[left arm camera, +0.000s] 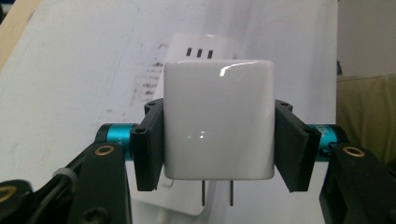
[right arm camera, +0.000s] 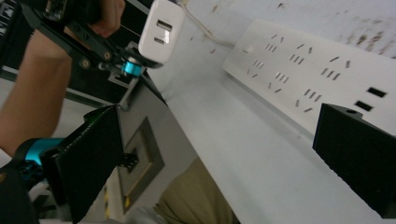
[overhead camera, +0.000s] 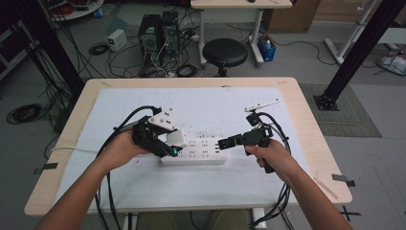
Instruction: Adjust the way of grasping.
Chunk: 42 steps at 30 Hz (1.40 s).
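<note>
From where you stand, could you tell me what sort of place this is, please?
Probably a lab or workshop: computer towers stand on the floor among loose cables, a black metal frame flanks the table, and a round stool waits behind it.

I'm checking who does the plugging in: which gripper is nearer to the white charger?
Left. The left gripper is shut on the white charger, holding it above the power strip. The right gripper stands open at the strip's far end.
</note>
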Motion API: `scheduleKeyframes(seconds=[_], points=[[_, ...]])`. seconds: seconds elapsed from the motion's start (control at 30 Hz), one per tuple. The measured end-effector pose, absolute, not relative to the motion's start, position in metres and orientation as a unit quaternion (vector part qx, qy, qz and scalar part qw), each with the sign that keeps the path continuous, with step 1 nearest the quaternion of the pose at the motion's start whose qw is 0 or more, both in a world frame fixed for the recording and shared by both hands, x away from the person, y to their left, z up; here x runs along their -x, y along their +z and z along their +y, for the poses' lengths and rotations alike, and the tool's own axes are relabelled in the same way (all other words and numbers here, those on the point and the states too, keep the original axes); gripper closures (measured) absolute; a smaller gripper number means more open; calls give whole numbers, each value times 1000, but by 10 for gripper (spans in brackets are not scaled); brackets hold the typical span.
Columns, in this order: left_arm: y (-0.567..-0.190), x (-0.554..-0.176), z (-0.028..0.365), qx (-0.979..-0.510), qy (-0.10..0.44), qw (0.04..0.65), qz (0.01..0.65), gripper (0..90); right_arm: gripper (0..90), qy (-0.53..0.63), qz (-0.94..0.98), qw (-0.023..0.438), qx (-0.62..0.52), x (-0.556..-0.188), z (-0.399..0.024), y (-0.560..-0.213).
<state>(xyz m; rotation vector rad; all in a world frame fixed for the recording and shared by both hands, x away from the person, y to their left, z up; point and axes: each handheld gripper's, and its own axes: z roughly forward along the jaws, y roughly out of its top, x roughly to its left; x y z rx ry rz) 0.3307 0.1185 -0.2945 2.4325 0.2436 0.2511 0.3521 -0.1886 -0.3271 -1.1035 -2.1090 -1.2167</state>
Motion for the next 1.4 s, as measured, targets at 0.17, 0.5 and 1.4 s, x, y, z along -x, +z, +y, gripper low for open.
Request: scheduleKeyframes(seconds=[0.17,0.5,1.4], points=[[-295,-332,107,-934,89,337,79,425,13,-443,-755,252,413,-354,-184,-330],[-295,-335,83,-933,79,347,56,425,14,-445,-738,276,426,-358,-174,-332],[-296,-336,58,-931,75,355,38,425,345,-448,-686,348,455,-365,-161,-343]])
